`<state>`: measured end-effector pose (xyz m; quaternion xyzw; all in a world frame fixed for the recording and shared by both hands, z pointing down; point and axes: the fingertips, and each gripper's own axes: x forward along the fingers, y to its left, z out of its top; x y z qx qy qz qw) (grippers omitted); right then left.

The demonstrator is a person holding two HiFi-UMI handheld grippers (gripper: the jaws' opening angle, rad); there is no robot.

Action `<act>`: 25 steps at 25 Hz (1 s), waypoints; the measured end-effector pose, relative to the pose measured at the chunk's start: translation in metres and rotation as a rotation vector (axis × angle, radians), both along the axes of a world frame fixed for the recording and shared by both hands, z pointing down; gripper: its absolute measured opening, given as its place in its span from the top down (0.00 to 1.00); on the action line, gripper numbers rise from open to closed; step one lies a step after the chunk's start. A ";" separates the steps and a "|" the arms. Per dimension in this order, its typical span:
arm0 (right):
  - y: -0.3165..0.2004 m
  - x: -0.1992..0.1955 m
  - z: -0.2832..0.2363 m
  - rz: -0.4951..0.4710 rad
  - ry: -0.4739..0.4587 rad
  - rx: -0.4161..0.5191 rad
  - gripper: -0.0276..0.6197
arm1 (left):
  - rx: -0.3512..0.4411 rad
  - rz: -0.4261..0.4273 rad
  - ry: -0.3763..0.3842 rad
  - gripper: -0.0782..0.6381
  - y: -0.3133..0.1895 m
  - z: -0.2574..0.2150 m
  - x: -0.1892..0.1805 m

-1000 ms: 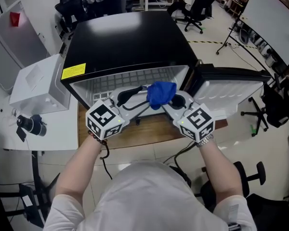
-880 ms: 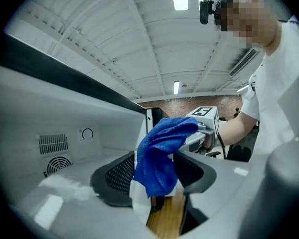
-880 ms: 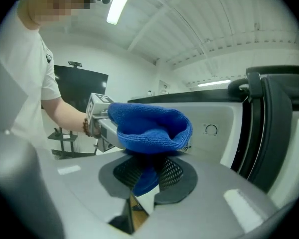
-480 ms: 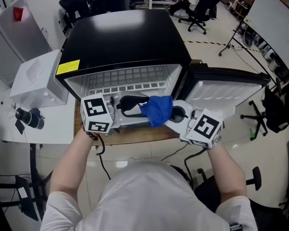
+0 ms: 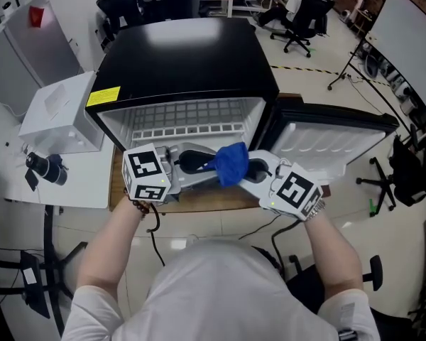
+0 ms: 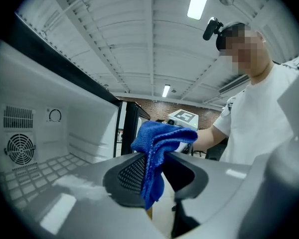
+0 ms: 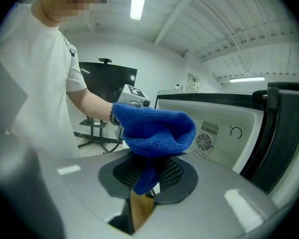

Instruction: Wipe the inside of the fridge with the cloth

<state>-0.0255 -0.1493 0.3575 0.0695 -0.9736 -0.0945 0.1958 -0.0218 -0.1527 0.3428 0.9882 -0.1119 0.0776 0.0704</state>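
Observation:
The blue cloth (image 5: 231, 163) hangs bunched between my two grippers, just in front of the open black fridge (image 5: 184, 48). My right gripper (image 5: 244, 169) comes in from the right and is shut on the cloth (image 7: 154, 128), which folds over its pads. My left gripper (image 5: 210, 168) comes from the left. Its jaws have just been closing, with the cloth (image 6: 157, 148) between them, and their pads now press on it. The fridge's white inside with its wire shelf (image 5: 184, 116) lies just beyond both grippers.
The fridge door (image 5: 326, 141) stands open to the right. The fridge rests on a wooden board (image 5: 199, 199). A white box (image 5: 60, 112) and a black device (image 5: 46, 169) sit on the table at left. Office chairs and a tripod stand farther back.
My left gripper has swung in toward the cloth and its jaws have closed around it. Both grippers and the cloth have shifted a little out from the fridge opening, toward me.

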 end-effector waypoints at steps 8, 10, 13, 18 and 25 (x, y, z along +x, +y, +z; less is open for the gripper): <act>-0.031 0.010 0.003 0.215 -0.055 -0.022 0.82 | 0.078 -0.219 0.008 0.76 -0.032 -0.002 -0.002; -0.036 0.014 0.006 0.256 -0.049 -0.027 0.82 | 0.088 -0.284 0.033 0.76 -0.043 -0.004 -0.009; -0.042 0.020 0.010 0.318 -0.049 -0.031 0.82 | 0.101 -0.370 0.045 0.76 -0.060 -0.002 -0.016; -0.059 0.042 0.005 0.468 -0.091 -0.048 0.90 | 0.114 -0.497 0.061 0.76 -0.089 0.002 -0.010; -0.063 0.053 -0.001 0.543 -0.146 -0.061 0.95 | 0.106 -0.597 0.091 0.76 -0.121 0.013 0.006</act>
